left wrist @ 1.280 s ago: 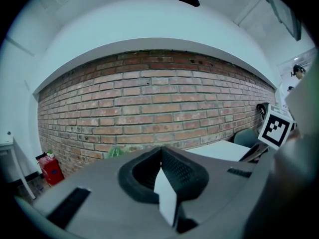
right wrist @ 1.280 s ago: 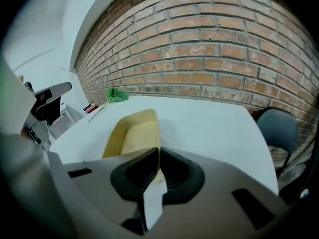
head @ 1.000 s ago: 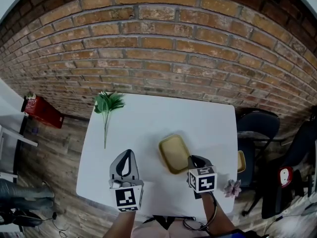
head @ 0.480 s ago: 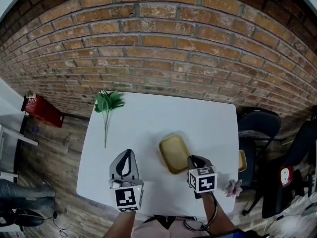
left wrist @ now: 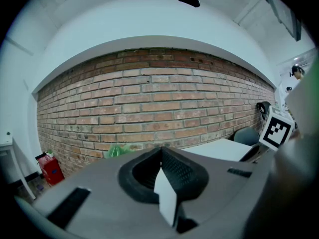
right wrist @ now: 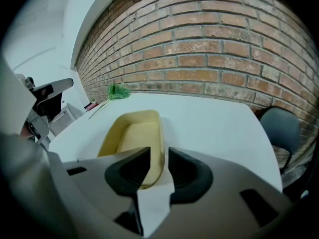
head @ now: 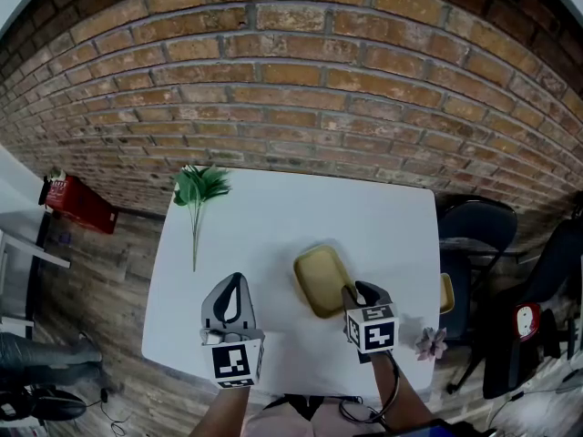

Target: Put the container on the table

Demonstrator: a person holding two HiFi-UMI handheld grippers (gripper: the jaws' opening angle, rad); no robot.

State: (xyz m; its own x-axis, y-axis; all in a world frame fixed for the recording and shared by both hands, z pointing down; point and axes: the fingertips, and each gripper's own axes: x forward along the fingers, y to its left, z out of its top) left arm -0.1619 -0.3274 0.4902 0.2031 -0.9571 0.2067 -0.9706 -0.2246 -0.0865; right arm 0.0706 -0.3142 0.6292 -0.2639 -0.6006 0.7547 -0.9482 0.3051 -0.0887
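A shallow yellow container (head: 321, 279) rests flat on the white table (head: 273, 217). My right gripper (head: 353, 292) is at its near right corner. In the right gripper view the jaws (right wrist: 158, 153) have just been opening and stand apart. The container's right rim (right wrist: 158, 133) runs through the gap between them, and the pads do not press on it. My left gripper (head: 235, 283) hovers over the table's near left part, apart from the container. Its jaws (left wrist: 161, 151) meet at the tip with nothing in them.
A green plant sprig (head: 199, 189) lies at the table's far left corner. A small pink flower (head: 429, 344) sits at the near right edge. Dark chairs (head: 474, 235) stand right of the table, one bearing another yellow thing (head: 444, 294). A brick wall runs behind, with a red object (head: 77, 203) on the floor at the left.
The right gripper's jaws have spread apart around the container's rim. The container stays on the table, and neither hand has shifted.
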